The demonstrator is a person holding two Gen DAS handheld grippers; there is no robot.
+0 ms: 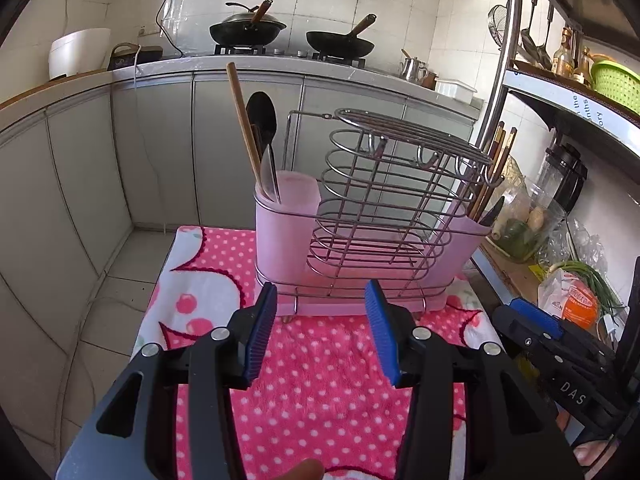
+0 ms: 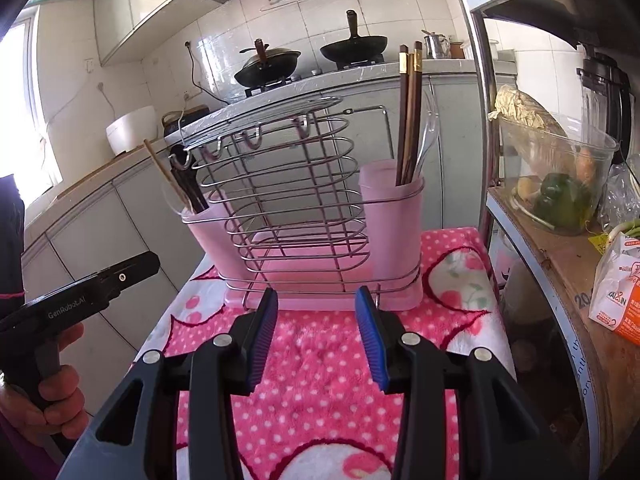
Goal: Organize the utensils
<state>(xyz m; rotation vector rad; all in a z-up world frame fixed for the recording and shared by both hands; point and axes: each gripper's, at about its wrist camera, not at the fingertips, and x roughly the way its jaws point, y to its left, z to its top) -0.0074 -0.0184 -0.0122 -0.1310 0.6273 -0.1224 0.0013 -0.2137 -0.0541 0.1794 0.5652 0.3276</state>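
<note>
A pink utensil holder (image 1: 288, 232) with a wire rack (image 1: 384, 208) between its two cups stands on a pink dotted towel (image 1: 320, 380). One cup holds a wooden stick (image 1: 242, 120), a black spoon (image 1: 262, 114) and a metal utensil (image 1: 270, 176). The other cup (image 2: 394, 232) holds dark chopsticks (image 2: 410, 120) and a clear spoon (image 2: 428, 136). My left gripper (image 1: 320, 292) is open just short of the holder's base, with nothing between its blue pads. My right gripper (image 2: 317, 296) is open too, also empty, facing the holder's base from the other side.
A metal shelf post (image 2: 486, 120) stands close on the right. Its shelf bears a glass bowl of vegetables (image 2: 560, 176) and a carton (image 2: 620, 292). Two woks (image 1: 248, 28) sit on the far counter. The towel's left edge (image 1: 160, 300) drops to the tiled floor.
</note>
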